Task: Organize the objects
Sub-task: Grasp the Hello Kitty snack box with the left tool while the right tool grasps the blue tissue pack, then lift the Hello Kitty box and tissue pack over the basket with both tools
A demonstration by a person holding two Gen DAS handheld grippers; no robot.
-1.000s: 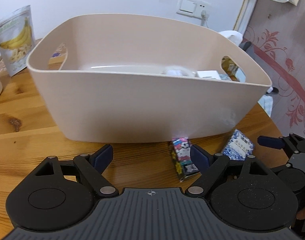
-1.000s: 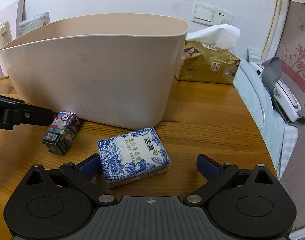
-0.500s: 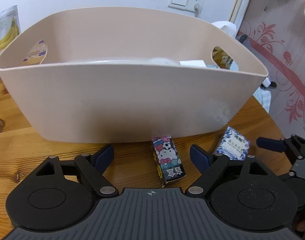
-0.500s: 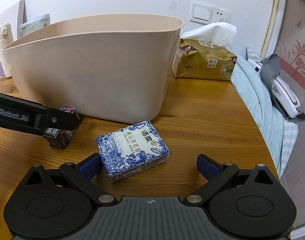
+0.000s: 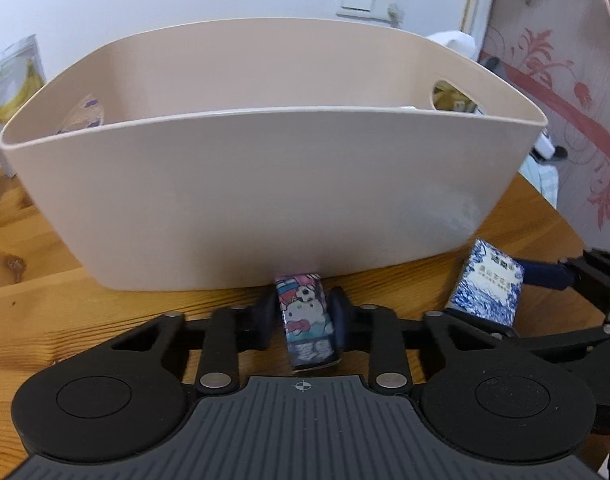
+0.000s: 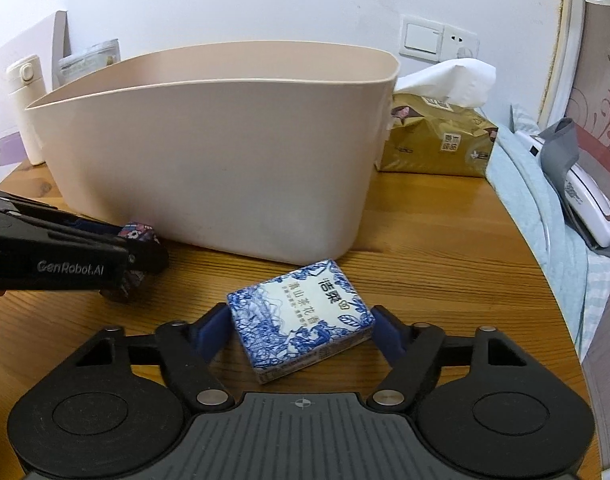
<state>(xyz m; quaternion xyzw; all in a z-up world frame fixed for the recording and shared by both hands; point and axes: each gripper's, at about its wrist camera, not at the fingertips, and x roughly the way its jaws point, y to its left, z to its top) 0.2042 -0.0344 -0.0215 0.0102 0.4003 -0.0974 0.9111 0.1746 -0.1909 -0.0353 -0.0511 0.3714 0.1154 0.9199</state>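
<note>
Your left gripper point(image 5: 304, 314) is closed on the cartoon-print box point(image 5: 306, 320): both blue pads press its long sides, and the box lies on the wooden table point(image 5: 65, 300) with its far end just at the foot of the beige plastic basket point(image 5: 273, 200). In the right wrist view the same left gripper point(image 6: 139, 250) comes in from the left edge, its black arm marked GenRobot.AI, and the cartoon-print box point(image 6: 139, 230) is mostly hidden behind it.

Your right gripper point(image 6: 301, 330) is clamped on the blue-and-white tissue pack point(image 6: 301, 320). The left pad touches the pack's near left corner, the right pad touches its right corner. The pack sits at an angle between the fingers, on the table just in front of the basket point(image 6: 225, 152), not touching it. From the left wrist view the tissue pack point(image 5: 487, 284) stands to the right of the cartoon box, with one blue finger of your right gripper point(image 5: 545, 276) against its right side.

Basket interior is mostly hidden; something white shows just over the rim at the right, near the handle hole, but you can't tell what it is.

Behind the basket: a gold tissue packet point(image 6: 437, 140) with a white sheet pulled up, on the table's right. A white thermos bottle point(image 6: 25, 108) and a banana chips bag point(image 5: 13, 76) stand at the left. A wall switch point(image 6: 421, 38) is on the white wall.
</note>
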